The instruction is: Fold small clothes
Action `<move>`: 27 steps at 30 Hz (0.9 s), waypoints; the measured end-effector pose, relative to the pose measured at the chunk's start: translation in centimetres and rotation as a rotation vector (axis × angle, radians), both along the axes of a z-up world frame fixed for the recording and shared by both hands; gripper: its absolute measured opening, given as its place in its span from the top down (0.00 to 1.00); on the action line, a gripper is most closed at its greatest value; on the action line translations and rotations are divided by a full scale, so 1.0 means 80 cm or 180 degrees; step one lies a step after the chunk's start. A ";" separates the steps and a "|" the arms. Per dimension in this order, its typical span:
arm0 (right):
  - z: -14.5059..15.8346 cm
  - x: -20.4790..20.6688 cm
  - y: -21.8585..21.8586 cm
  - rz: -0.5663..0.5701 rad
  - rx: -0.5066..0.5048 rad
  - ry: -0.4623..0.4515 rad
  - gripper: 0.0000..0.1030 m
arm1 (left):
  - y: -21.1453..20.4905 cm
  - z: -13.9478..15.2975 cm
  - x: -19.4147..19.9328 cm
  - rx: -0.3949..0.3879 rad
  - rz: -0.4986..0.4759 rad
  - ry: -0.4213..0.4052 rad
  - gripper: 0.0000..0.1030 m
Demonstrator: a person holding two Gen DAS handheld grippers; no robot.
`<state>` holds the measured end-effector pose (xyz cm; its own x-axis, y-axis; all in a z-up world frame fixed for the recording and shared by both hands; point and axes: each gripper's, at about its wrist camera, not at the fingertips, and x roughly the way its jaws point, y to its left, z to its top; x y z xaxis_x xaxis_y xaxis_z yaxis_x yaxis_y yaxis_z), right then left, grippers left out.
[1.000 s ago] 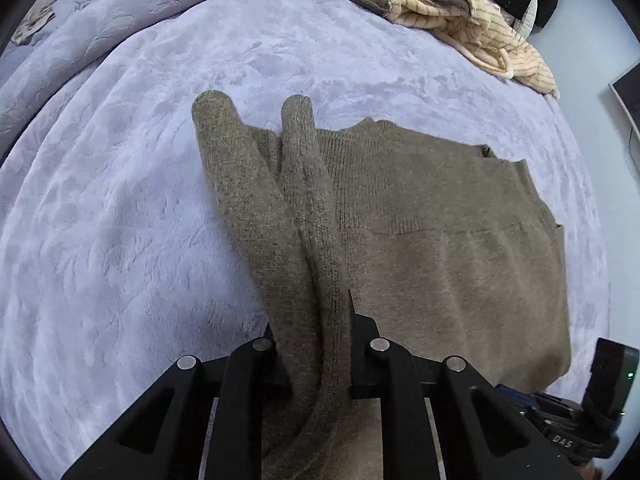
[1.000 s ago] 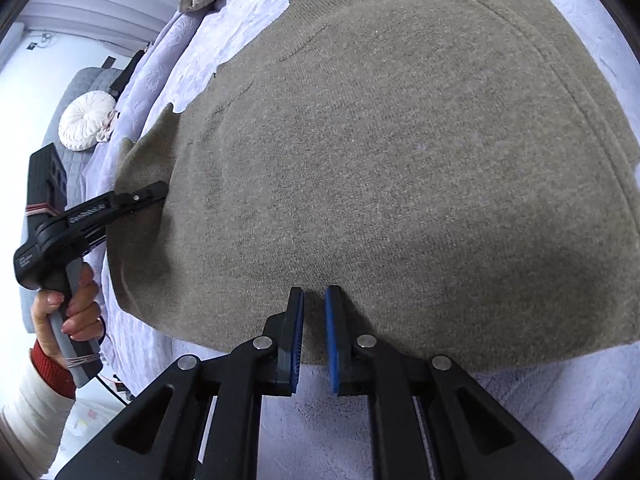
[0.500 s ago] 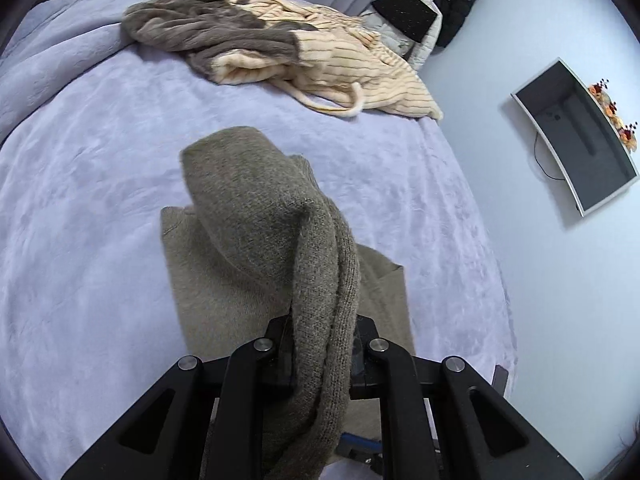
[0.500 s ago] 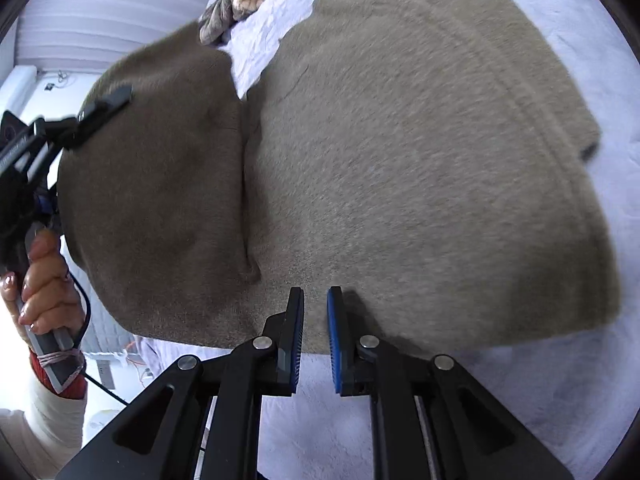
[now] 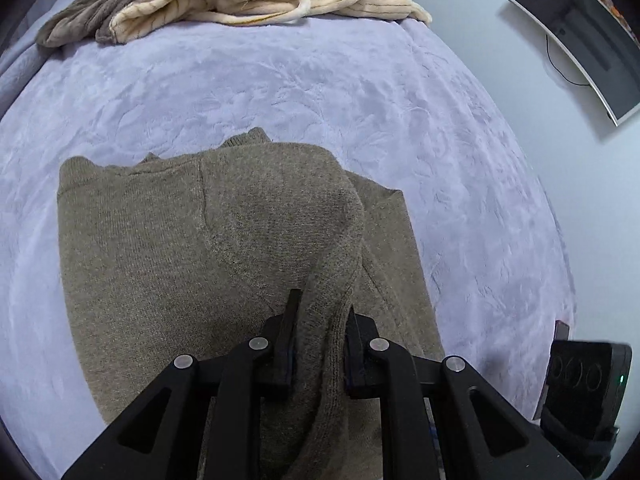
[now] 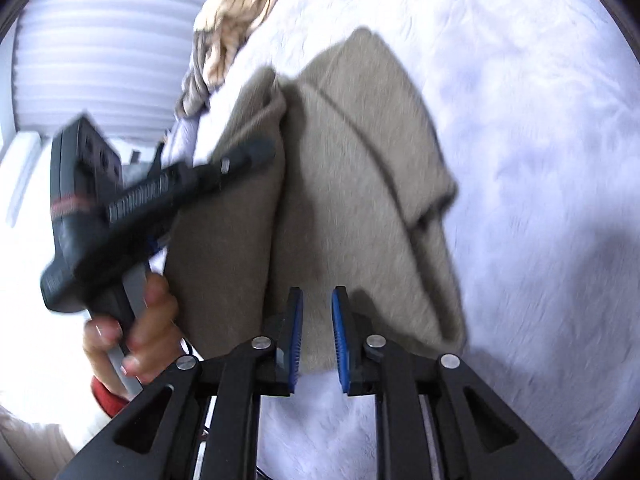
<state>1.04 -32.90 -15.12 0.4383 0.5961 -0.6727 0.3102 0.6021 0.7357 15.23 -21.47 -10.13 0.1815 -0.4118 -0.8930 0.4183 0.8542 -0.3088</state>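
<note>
An olive-brown knit sweater (image 5: 180, 240) lies on the lavender bed blanket (image 5: 360, 100), one side folded over its body. My left gripper (image 5: 320, 320) is shut on a bunched fold of the sweater's knit, which runs up between its black fingers. In the right wrist view that left gripper (image 6: 260, 150) hovers over the sweater (image 6: 360, 160), with a hand (image 6: 136, 320) on its grip. My right gripper (image 6: 317, 320) sits at the sweater's near hem. Its jaws are opening, and the blue pads (image 6: 297, 332) stand apart from the hem seen in the gap.
A pile of cream ribbed and grey-brown clothes (image 5: 240, 4) lies at the far end of the bed. A dark screen (image 5: 580, 40) hangs on the wall to the right, past the bed's edge. The right tool's black housing (image 5: 584, 380) shows at the lower right. White pleated curtains (image 6: 100, 40) hang at the left.
My left gripper has carried its fold of sweater across and over the body, so the sweater now lies narrower. The right gripper's blue pads have spread apart at the hem.
</note>
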 end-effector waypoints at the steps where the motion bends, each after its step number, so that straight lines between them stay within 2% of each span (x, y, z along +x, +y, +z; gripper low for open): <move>1: 0.000 0.004 -0.005 -0.0030 0.0064 -0.0014 0.64 | 0.000 0.006 -0.004 0.0038 -0.0015 -0.0078 0.84; 3: 0.002 0.015 -0.018 -0.0104 0.0207 -0.0058 0.48 | 0.003 0.016 -0.009 0.0102 -0.0009 -0.0178 0.83; 7: -0.004 0.042 -0.032 -0.0182 0.0665 -0.0179 0.48 | 0.014 0.030 -0.016 0.0082 0.0046 -0.0246 0.83; 9: -0.003 0.062 -0.039 -0.0197 0.0835 -0.0178 0.48 | 0.024 0.035 -0.021 0.0069 0.0065 -0.0243 0.62; 10: -0.006 0.071 -0.037 -0.0174 0.0893 -0.0175 0.48 | 0.029 0.039 -0.024 0.0076 0.0115 -0.0293 0.36; 11: -0.008 0.082 -0.035 -0.0139 0.0925 -0.0182 0.43 | 0.036 0.045 -0.028 0.0166 0.0214 -0.0407 0.27; 12: -0.006 0.092 -0.031 -0.0096 0.0940 -0.0177 0.41 | 0.045 0.049 -0.031 0.0137 0.0240 -0.0437 0.25; 14: -0.008 0.107 -0.029 -0.0017 0.0948 -0.0130 0.40 | 0.064 0.052 -0.031 0.0012 0.0305 -0.0335 0.25; 15: -0.009 0.113 -0.027 0.0007 0.0965 -0.0132 0.40 | 0.073 0.051 -0.031 0.0026 0.0369 -0.0310 0.25; 19: -0.011 0.135 -0.020 0.0098 0.0926 -0.0082 0.40 | 0.110 0.039 -0.019 0.0278 0.0611 -0.0365 0.25; 22: -0.011 0.160 -0.013 0.0192 0.0805 -0.0047 0.40 | 0.148 0.015 0.001 0.0514 0.0947 -0.0366 0.25; 24: -0.009 0.171 -0.007 0.0279 0.0675 0.0003 0.48 | 0.167 -0.005 0.012 0.0662 0.1082 -0.0363 0.25; 25: -0.008 0.176 -0.003 0.0338 0.0583 0.0014 0.75 | 0.175 -0.013 0.015 0.0699 0.1152 -0.0345 0.25; 26: -0.003 0.183 0.004 0.0438 0.0371 0.0037 0.87 | 0.182 -0.018 0.017 0.0706 0.1192 -0.0317 0.25; 27: 0.006 0.188 0.012 0.0546 0.0110 0.0012 0.87 | 0.186 -0.022 0.018 0.0715 0.1226 -0.0294 0.25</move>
